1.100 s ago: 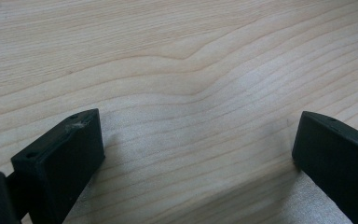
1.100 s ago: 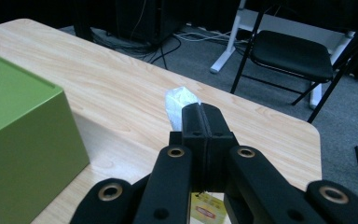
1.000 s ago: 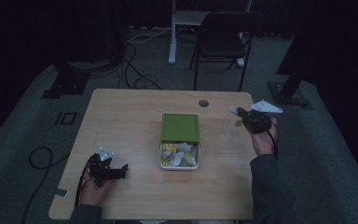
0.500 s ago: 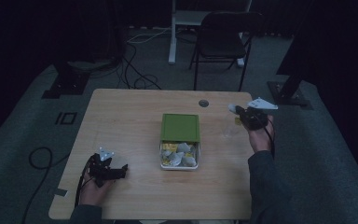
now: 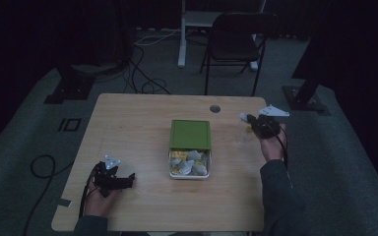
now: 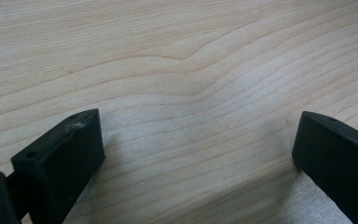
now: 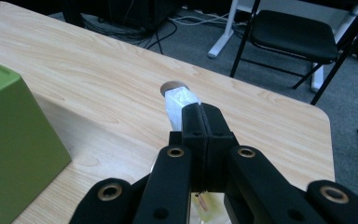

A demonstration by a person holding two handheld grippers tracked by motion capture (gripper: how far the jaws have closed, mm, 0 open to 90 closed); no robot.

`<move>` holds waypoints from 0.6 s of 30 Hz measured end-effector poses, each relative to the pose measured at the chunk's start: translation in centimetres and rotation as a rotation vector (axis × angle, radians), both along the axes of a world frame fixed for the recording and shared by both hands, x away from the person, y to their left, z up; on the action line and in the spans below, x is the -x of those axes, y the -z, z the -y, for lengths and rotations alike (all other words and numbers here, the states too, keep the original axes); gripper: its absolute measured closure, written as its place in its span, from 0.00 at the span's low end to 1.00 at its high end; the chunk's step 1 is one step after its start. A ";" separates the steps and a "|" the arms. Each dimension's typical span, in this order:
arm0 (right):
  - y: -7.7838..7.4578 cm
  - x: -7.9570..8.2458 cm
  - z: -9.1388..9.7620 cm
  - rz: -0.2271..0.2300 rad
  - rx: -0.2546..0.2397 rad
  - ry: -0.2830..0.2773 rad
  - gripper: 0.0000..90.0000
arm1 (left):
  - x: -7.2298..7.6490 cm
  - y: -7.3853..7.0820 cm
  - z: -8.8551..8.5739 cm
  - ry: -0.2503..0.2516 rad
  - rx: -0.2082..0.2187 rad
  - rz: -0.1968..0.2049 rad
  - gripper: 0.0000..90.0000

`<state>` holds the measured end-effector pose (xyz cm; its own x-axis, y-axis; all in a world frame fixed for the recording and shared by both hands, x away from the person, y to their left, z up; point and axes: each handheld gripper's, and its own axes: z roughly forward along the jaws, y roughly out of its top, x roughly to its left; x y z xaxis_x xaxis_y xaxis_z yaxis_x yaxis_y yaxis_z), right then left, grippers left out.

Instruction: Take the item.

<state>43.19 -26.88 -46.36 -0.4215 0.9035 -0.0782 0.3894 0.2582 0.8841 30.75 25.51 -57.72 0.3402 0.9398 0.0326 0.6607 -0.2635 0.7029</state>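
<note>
On the table (image 5: 142, 118) the box (image 5: 190, 135) stood near the middle with its drawer (image 5: 189, 166) pulled toward the person and packets (image 5: 192, 162) lying in it, the left gripper (image 5: 112, 178) near the front left corner, the right gripper (image 5: 248, 120) right of the box, and a chair (image 5: 236, 42) behind the table.

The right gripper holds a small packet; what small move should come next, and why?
Probably lower it to the bare table and release. The right gripper is shut on a clear-wrapped packet, held right of the green box, whose tray holds similar packets.
</note>
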 end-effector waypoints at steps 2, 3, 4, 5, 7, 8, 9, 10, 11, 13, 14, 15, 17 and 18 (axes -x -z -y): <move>0.3 -0.1 0.2 -0.004 0.000 0.006 0.92 | 0.0 0.0 0.0 0.000 0.000 0.000 0.03; 0.3 -0.1 0.2 -0.006 -0.006 0.006 0.85 | 0.0 0.0 0.0 0.000 0.000 0.000 0.03; 0.3 -0.1 0.2 0.000 -0.004 0.016 0.81 | 0.0 0.0 0.0 0.000 0.000 0.000 0.03; 0.3 -0.1 0.3 0.002 -0.010 0.021 0.80 | 0.0 0.0 0.0 -0.001 0.000 0.000 0.03; 0.1 0.0 0.5 0.007 -0.016 0.027 0.79 | 0.0 0.0 0.0 0.000 0.000 0.000 0.03; 0.1 0.1 0.6 0.010 -0.015 0.029 0.78 | 0.0 0.0 0.0 0.000 0.000 0.000 0.03; 0.0 0.1 0.6 0.011 -0.014 0.030 0.78 | 0.0 0.0 0.0 0.000 0.000 0.000 0.03; -0.1 0.2 0.7 0.014 -0.011 0.027 0.77 | 0.0 0.0 0.0 0.000 0.000 0.000 0.03; -0.1 0.3 0.7 0.013 -0.011 0.024 0.77 | 0.0 0.0 0.0 0.000 0.000 0.000 0.03; -0.1 0.4 0.7 0.013 -0.008 0.023 0.77 | 0.0 0.0 0.0 0.000 0.000 0.000 0.03; -0.1 0.4 0.8 0.009 -0.010 0.023 0.77 | 0.0 0.0 0.0 0.000 0.000 0.000 0.03; 0.0 0.4 0.8 0.005 -0.008 0.021 0.77 | 0.0 0.0 0.0 0.000 0.000 0.000 0.03; 0.1 0.4 0.8 0.002 -0.006 0.017 0.78 | 0.0 0.0 0.0 0.000 0.000 0.000 0.03; 0.1 0.4 0.8 0.002 -0.006 0.017 0.78 | 0.0 0.0 0.0 0.000 0.000 0.000 0.03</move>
<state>42.77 -27.67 -46.45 -0.4056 0.9111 -0.0731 0.3923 0.2458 0.8864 30.75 25.50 -57.72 0.3401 0.9398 0.0325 0.6607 -0.2634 0.7029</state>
